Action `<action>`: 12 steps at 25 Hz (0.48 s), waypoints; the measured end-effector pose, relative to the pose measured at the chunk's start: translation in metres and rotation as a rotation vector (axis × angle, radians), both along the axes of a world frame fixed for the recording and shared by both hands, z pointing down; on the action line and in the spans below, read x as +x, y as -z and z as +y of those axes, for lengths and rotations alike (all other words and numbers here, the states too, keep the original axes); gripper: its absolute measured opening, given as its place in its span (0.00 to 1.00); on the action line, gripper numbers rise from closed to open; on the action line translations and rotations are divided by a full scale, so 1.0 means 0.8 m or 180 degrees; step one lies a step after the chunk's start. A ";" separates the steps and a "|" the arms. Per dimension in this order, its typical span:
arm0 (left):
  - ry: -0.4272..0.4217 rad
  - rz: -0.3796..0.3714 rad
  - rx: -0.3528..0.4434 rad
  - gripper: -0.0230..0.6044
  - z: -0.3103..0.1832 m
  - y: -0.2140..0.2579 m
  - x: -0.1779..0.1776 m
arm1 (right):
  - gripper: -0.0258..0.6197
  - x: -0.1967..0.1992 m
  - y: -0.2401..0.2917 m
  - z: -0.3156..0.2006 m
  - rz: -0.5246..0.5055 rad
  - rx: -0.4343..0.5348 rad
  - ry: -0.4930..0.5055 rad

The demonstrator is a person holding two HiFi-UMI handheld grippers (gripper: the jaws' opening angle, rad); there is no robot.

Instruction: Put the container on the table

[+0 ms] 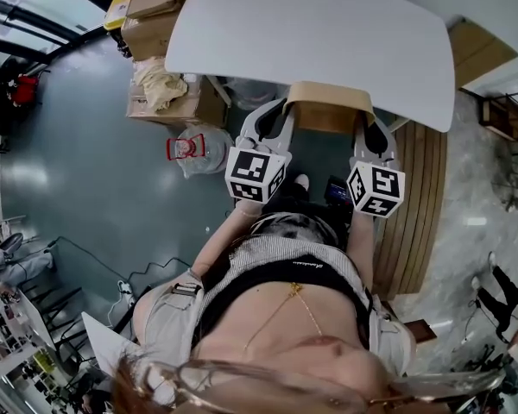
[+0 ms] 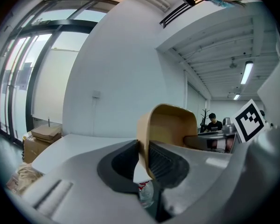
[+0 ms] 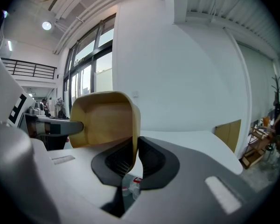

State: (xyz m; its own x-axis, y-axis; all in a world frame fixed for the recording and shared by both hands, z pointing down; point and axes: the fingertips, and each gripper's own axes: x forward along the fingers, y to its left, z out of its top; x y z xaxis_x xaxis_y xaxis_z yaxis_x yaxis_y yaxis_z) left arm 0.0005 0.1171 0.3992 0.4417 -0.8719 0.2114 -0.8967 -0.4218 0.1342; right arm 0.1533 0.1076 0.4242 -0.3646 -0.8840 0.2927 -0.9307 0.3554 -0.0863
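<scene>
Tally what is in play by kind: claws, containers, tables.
Claws: 2 (left claw, right claw)
Tan container: 1
White table: 1
Total: 4

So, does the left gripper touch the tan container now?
Touching. The left gripper view shows the left gripper clamped on the container: one jaw pressed on each side of its thin wall, no gap.

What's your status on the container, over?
Grippers: left gripper and right gripper both shut on container walls. Container held at near edge of table, not yet down. Nothing seen in the way.
</scene>
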 end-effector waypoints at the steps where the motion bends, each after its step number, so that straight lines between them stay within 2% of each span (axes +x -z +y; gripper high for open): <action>1: 0.0000 0.0006 0.0004 0.08 -0.004 0.001 -0.004 | 0.11 -0.005 0.001 -0.003 0.0014 0.0005 0.0002; 12: 0.0059 0.0061 0.0034 0.08 -0.064 0.006 -0.065 | 0.11 -0.064 0.009 -0.061 0.0094 0.0035 0.0048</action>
State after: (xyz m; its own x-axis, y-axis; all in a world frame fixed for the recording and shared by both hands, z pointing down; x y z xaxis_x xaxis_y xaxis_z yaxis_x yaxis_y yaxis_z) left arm -0.0512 0.0662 0.3944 0.4294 -0.8821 0.1937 -0.9017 -0.4066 0.1471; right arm 0.1020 0.0590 0.4169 -0.3693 -0.8817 0.2937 -0.9273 0.3702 -0.0549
